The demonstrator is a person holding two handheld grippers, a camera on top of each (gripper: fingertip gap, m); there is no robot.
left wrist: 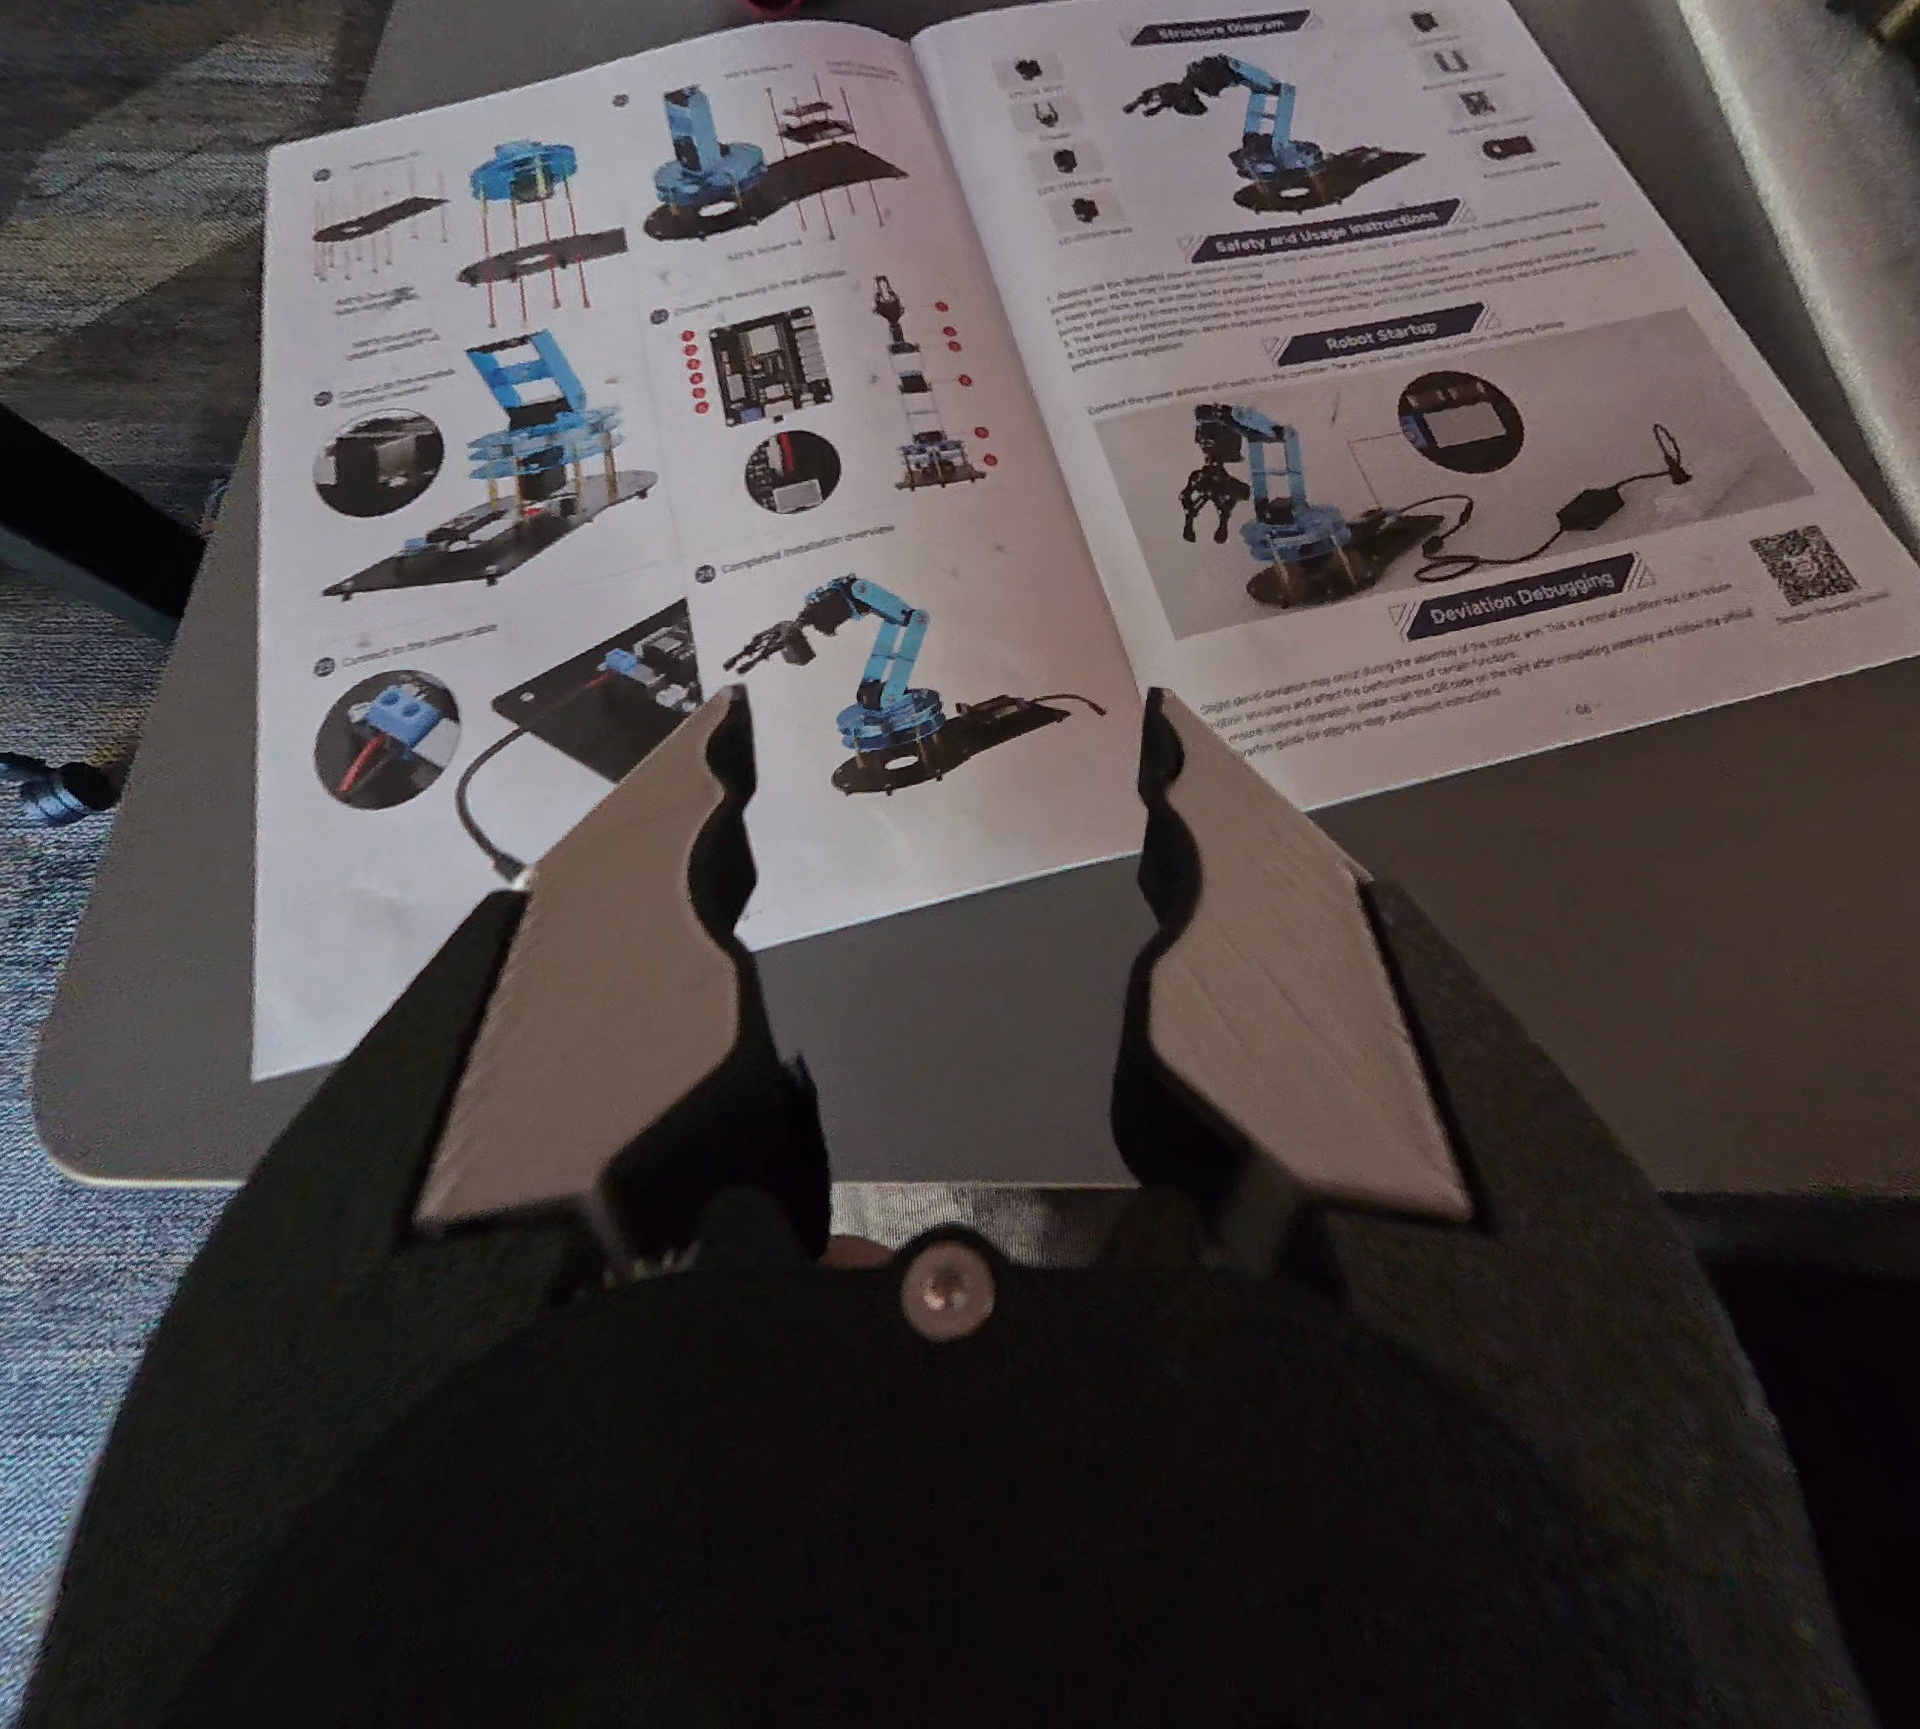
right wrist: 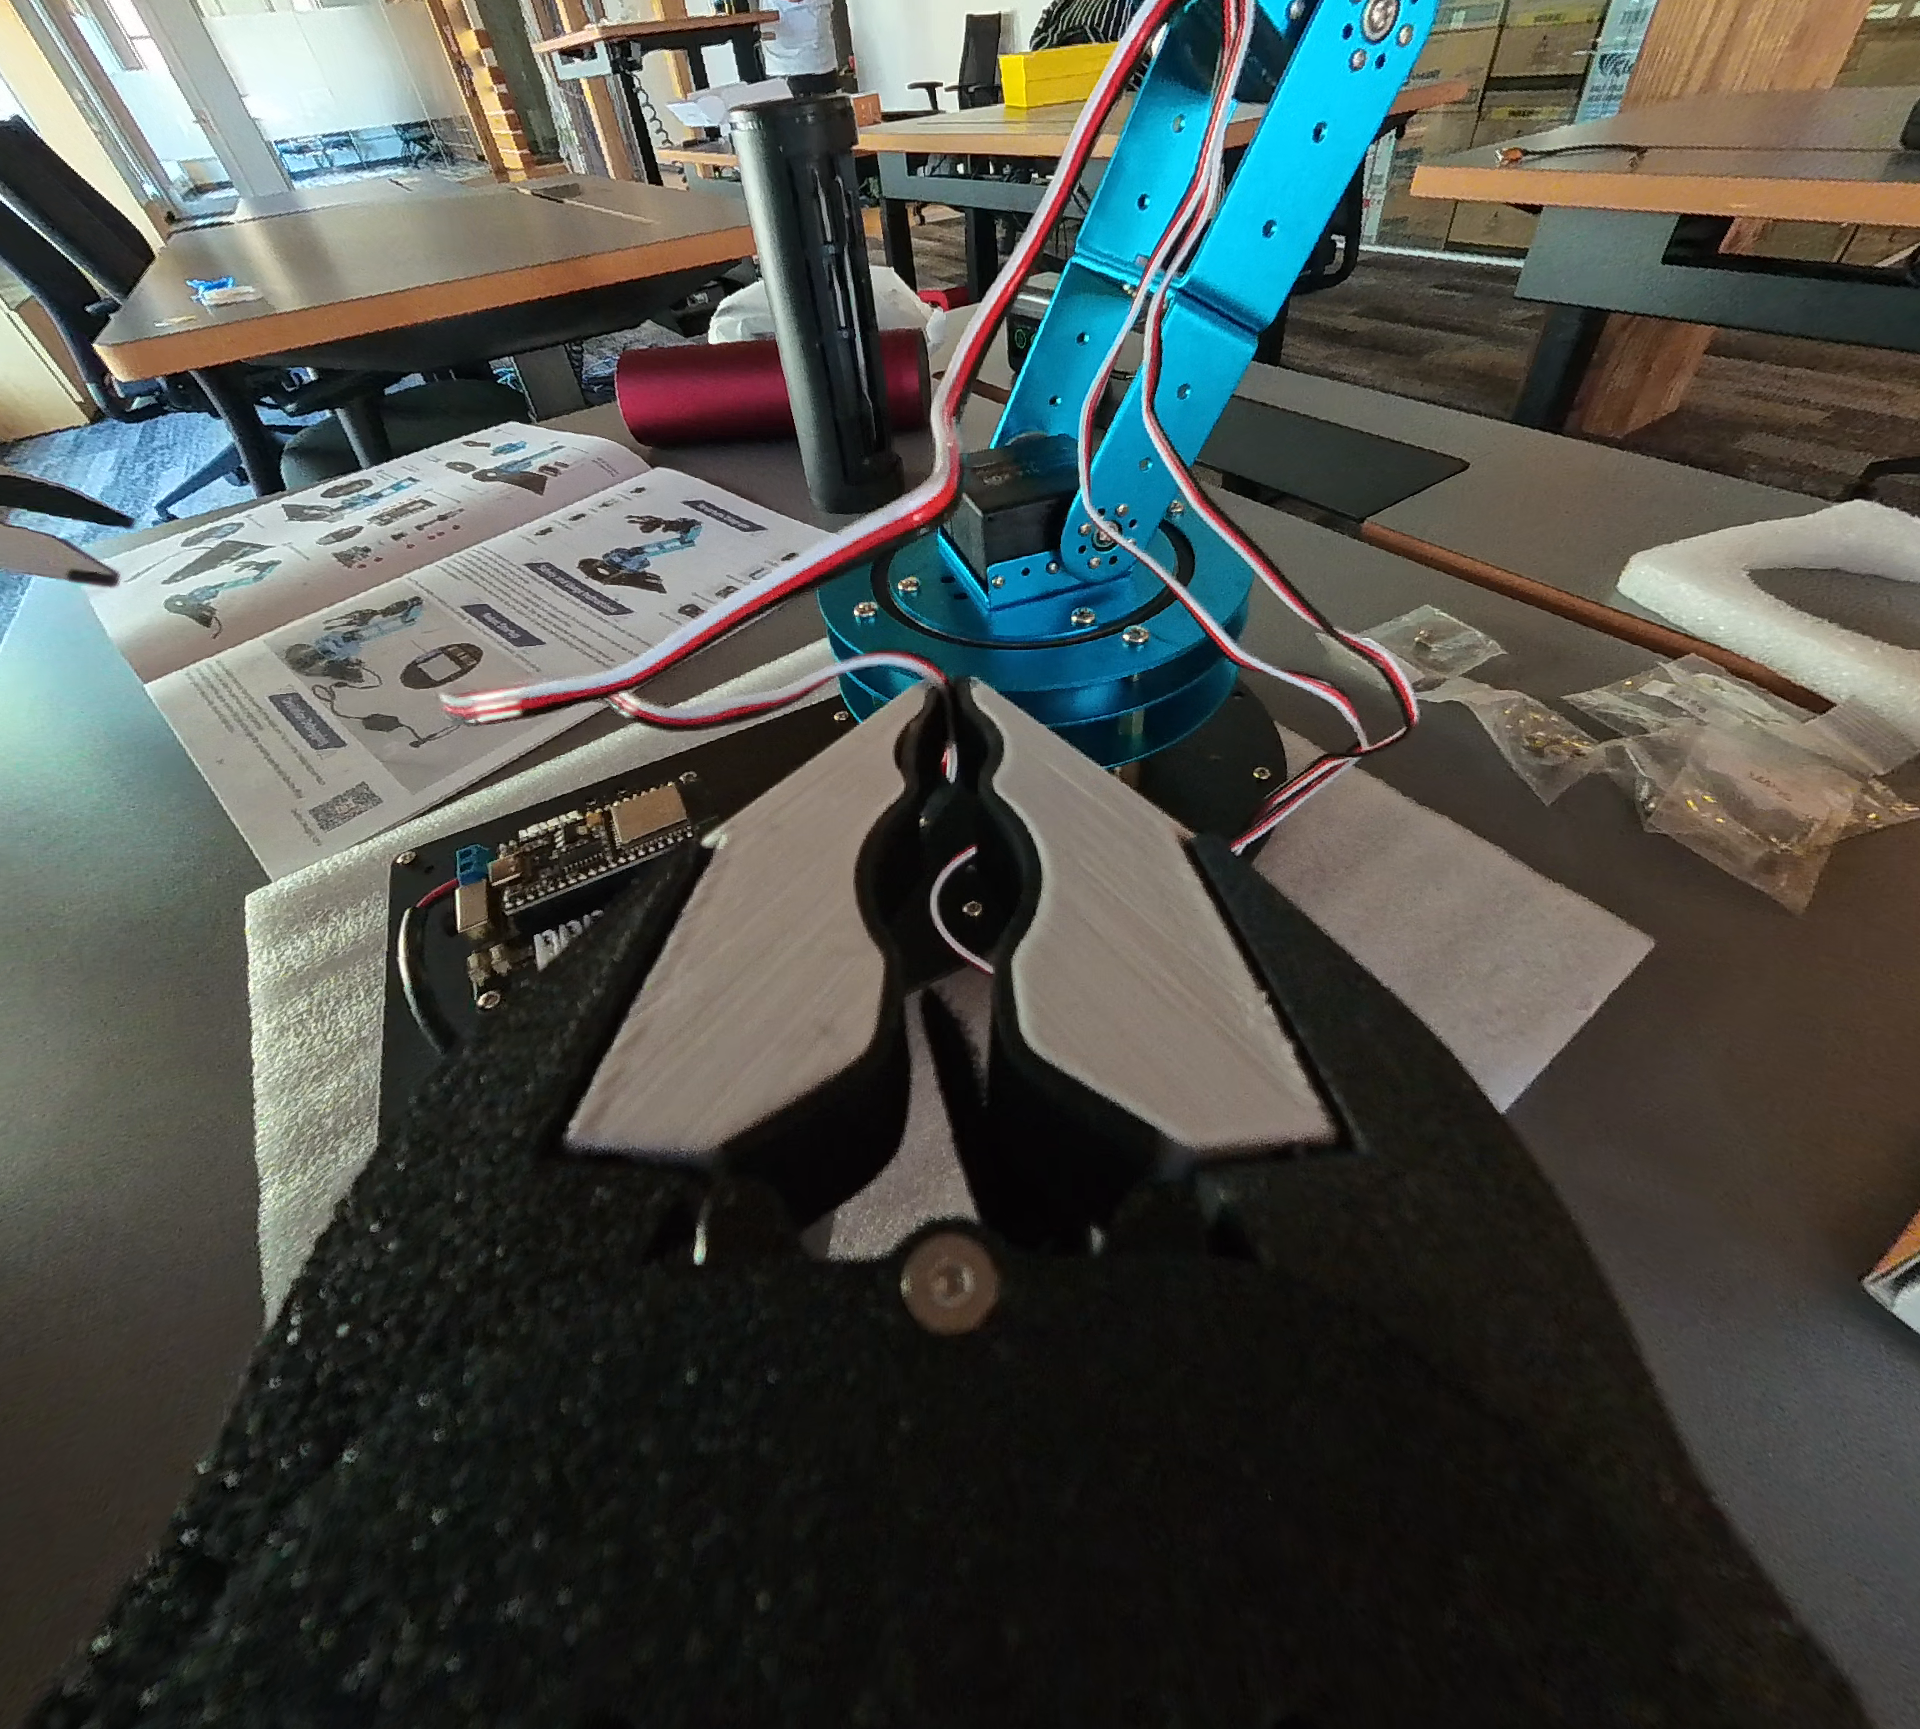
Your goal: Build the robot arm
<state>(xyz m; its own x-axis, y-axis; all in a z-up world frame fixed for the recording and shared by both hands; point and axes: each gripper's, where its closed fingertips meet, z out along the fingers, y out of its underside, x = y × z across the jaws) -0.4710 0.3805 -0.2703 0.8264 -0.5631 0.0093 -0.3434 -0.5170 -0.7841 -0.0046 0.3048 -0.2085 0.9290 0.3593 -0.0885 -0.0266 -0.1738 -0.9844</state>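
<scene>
Servo wire (right wrist: 961, 890): thin, limp, pinched in right gripper (right wrist: 954, 703) jaws beside blue arm (right wrist: 1143, 391); left gripper (left wrist: 943, 703) hovering agape over manual (left wrist: 935, 391).

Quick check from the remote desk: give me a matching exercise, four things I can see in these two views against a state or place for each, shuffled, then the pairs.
Things
1. left claw
2. right claw
3. red tube
4. black cylinder

States
A. lying on its side on the table
B. shut on a red and white wire
C. standing upright beyond the open booklet
D. open, over the open booklet's near edge, holding nothing

Pairs: 1-D, 2-B, 3-A, 4-C

The open booklet lies flat; the red and white wire runs up toward the blue robot arm.
</scene>
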